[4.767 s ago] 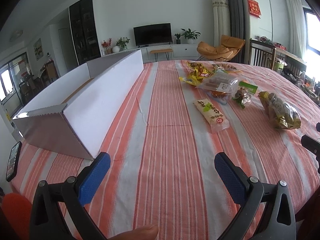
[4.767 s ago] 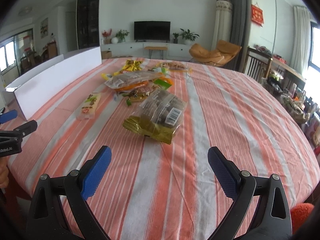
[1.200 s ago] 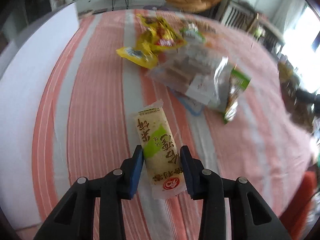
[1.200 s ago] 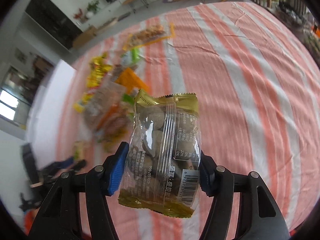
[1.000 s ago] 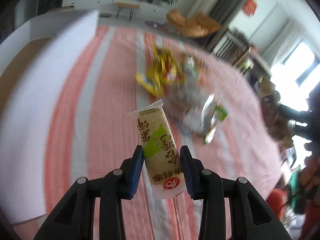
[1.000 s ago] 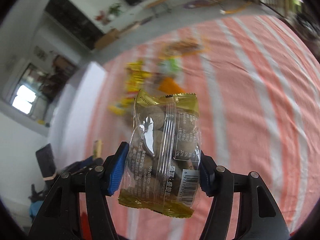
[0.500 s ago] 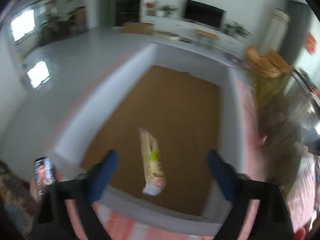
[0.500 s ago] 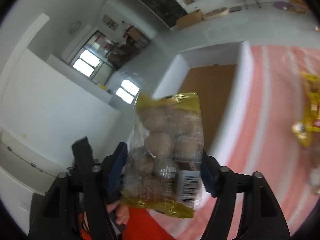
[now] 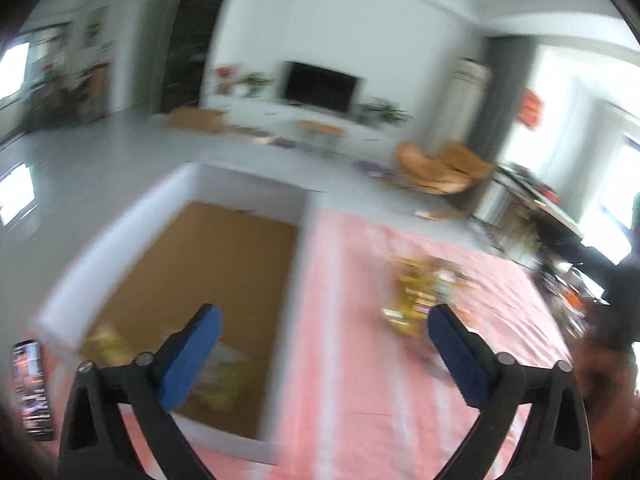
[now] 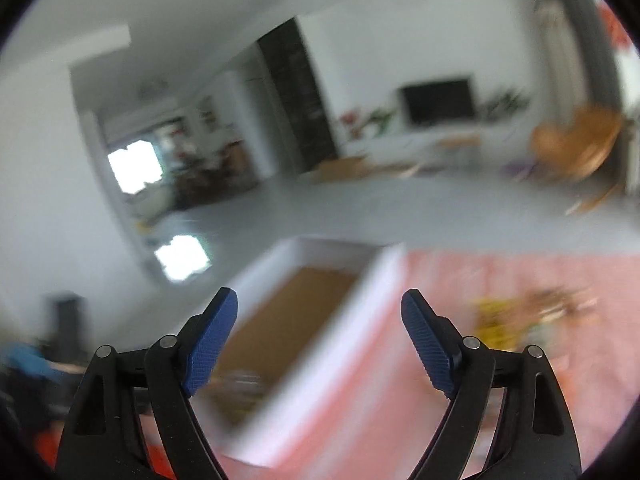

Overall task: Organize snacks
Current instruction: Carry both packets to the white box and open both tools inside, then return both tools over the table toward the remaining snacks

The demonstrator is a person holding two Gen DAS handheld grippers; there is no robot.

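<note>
While both my tools sit above the near end of the box [image 9: 244,184], nothing is between either set of pads. My left gripper [image 9: 322,344] has just been opening and now gapes wide, empty. My right gripper [image 10: 320,340] has also just been opening, also empty. Two packets [image 9: 216,372] lie blurred on the brown floor of the box at its near end, so I judge this drop is done. Remaining snacks [image 9: 420,300] sit in a pile on the striped cloth [image 9: 360,400], right of the box and farther off. To do the next step well I'd keep the pads spread, clear the white wall before swinging right, then come down over one packet per tool. Blur is heavy; packet edges unclear. A phone [image 9: 32,388] lies left of the box.
</note>
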